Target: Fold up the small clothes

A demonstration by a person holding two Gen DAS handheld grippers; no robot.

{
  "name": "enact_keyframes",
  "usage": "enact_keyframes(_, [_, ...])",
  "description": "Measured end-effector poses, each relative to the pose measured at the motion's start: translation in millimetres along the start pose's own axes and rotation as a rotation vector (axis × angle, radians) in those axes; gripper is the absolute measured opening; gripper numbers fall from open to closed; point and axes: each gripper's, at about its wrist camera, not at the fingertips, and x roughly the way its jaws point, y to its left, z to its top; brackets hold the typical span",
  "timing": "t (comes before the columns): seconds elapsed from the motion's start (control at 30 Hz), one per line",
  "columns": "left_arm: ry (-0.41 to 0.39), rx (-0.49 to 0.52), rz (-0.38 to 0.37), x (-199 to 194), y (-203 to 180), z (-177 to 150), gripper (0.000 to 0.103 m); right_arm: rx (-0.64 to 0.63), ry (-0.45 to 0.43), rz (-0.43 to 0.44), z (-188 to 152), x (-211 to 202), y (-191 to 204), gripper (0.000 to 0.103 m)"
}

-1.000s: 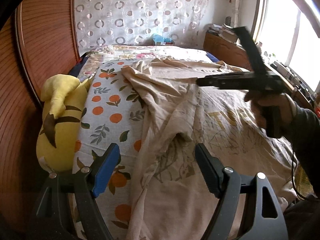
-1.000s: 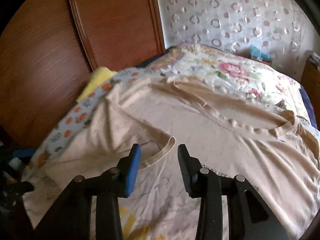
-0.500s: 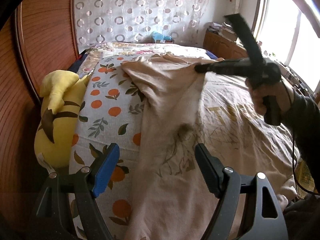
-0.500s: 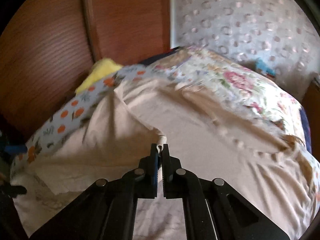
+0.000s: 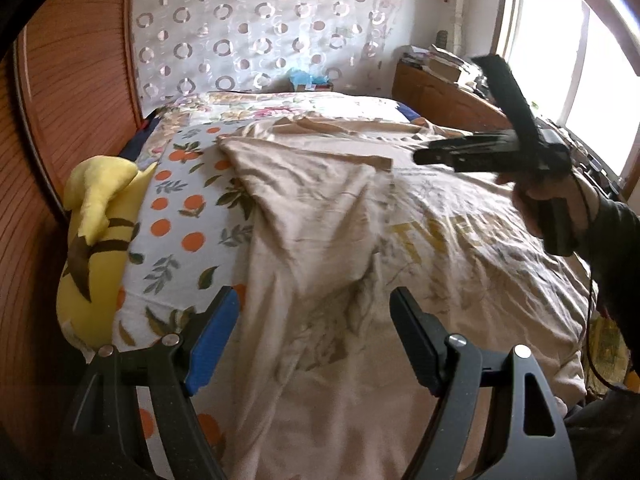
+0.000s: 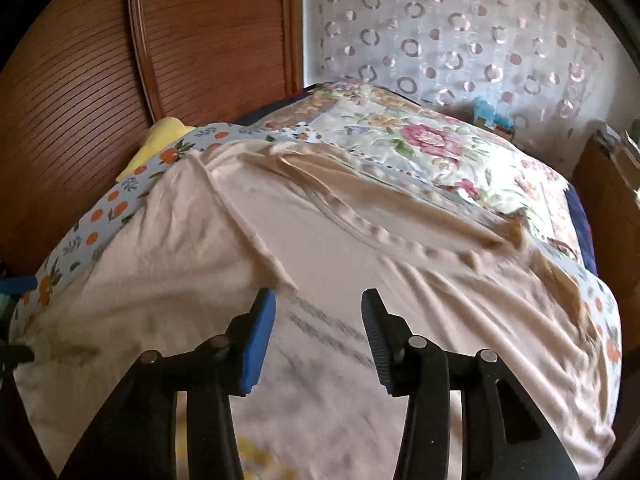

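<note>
Centrally, a beige T-shirt (image 5: 344,240) lies spread over a bed, one sleeve folded inward across its chest so the sleeve edge ends near the middle of the left wrist view. Yellow lettering shows on the shirt toward the right of that frame. At the bottom, the left gripper (image 5: 314,336) hovers over the shirt's lower part, its fingers wide apart with nothing between them. At the right, a hand (image 5: 560,204) holds the right gripper (image 6: 318,330) above the shirt; its jaws are opening, clear of the cloth, the folded sleeve's corner lying just beyond its blue fingertip. Underneath, an orange-print sheet (image 5: 188,216) is exposed at centre left, beside a yellow plush toy (image 5: 96,232) against the wooden headboard (image 5: 76,80) at far left. A floral quilt (image 6: 420,144) covers the bed's far part. A circle-patterned curtain (image 5: 260,32) hangs behind, with a cluttered wooden cabinet (image 5: 436,96) at upper right.
</note>
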Motion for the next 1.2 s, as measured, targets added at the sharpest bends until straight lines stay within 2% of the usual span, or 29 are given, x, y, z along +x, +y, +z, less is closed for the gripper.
enact_keyframes(0.13, [-0.012,0.024,-0.027,2.5,-13.4,2.8,0.078,-0.033,0.023,-0.047,-36.5,-29.7,-9.9,0.047])
enact_keyframes(0.27, [-0.032,0.039,-0.068,3.2,-25.6,6.7,0.077,-0.005,0.035,-0.055,-74.6,-56.6,-22.6,0.047])
enact_keyframes(0.43, [-0.029,0.067,-0.115,7.7,-40.3,11.2,0.047,0.033,0.042,-0.081,-113.1,-89.9,-26.3,0.047])
enact_keyframes(0.5, [-0.002,0.087,-0.122,14.9,-46.4,13.0,0.033,0.045,0.045,-0.08,-126.1,-96.5,-27.3,0.047])
enact_keyframes(0.77, [0.081,0.109,-0.019,47.5,-44.5,23.6,0.032,0.091,0.011,-0.062,-134.5,-98.2,-34.2,0.047])
enact_keyframes(1.03, [0.122,0.145,0.022,65.3,-43.3,27.7,0.032,0.106,0.008,-0.058,-135.9,-95.4,-40.5,0.047])
enact_keyframes(1.07, [0.121,0.148,0.022,65.4,-43.1,27.9,0.029,0.106,0.008,-0.058,-136.2,-95.8,-40.3,0.047])
enact_keyframes(1.1, [0.115,0.158,0.036,64.7,-43.0,27.1,0.016,0.105,0.008,-0.059,-135.6,-95.6,-40.0,0.047])
enact_keyframes(1.13, [0.113,0.166,0.057,65.1,-42.4,27.1,0.011,0.105,0.008,-0.058,-135.7,-95.7,-40.1,0.047])
enact_keyframes(1.2, [0.11,0.156,0.038,63.8,-39.6,28.4,0.004,0.106,0.008,-0.057,-136.1,-96.2,-40.0,0.047])
